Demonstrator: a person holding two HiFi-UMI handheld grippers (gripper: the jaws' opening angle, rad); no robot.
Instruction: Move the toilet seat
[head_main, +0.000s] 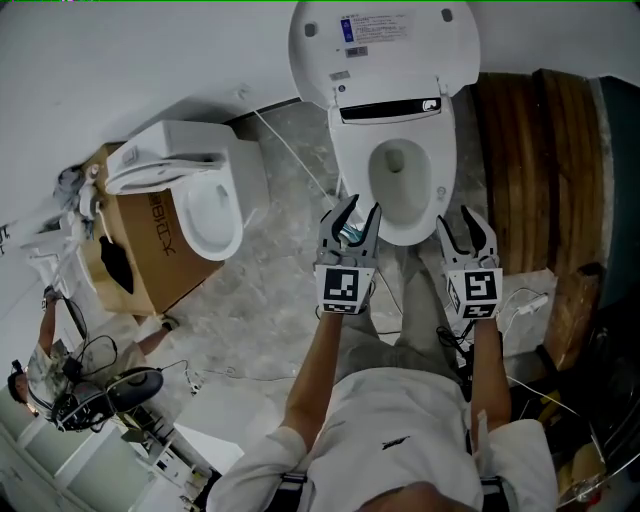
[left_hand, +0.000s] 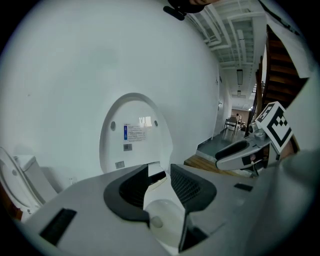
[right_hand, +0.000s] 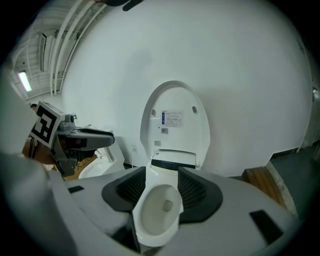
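A white toilet stands against the wall with its lid (head_main: 385, 45) raised upright; the lid (right_hand: 172, 125) carries a printed label. The seat ring (head_main: 350, 150) lies flat round the bowl opening. My left gripper (head_main: 358, 207) hovers over the bowl's front left edge. My right gripper (head_main: 477, 222) hangs just off its front right. Both point at the toilet. In the left gripper view the left gripper (left_hand: 160, 172) shows a narrow gap between its jaws, with only the bowl (left_hand: 162, 215) behind it. The right gripper (right_hand: 162, 175) looks the same, framing the bowl (right_hand: 160, 210).
A second toilet (head_main: 205, 195) rests on a cardboard box (head_main: 150, 250) at the left. A wooden platform (head_main: 530, 150) runs along the right. Cables and gear (head_main: 100, 390) crowd the lower left floor. White cords (head_main: 520, 300) lie at the right.
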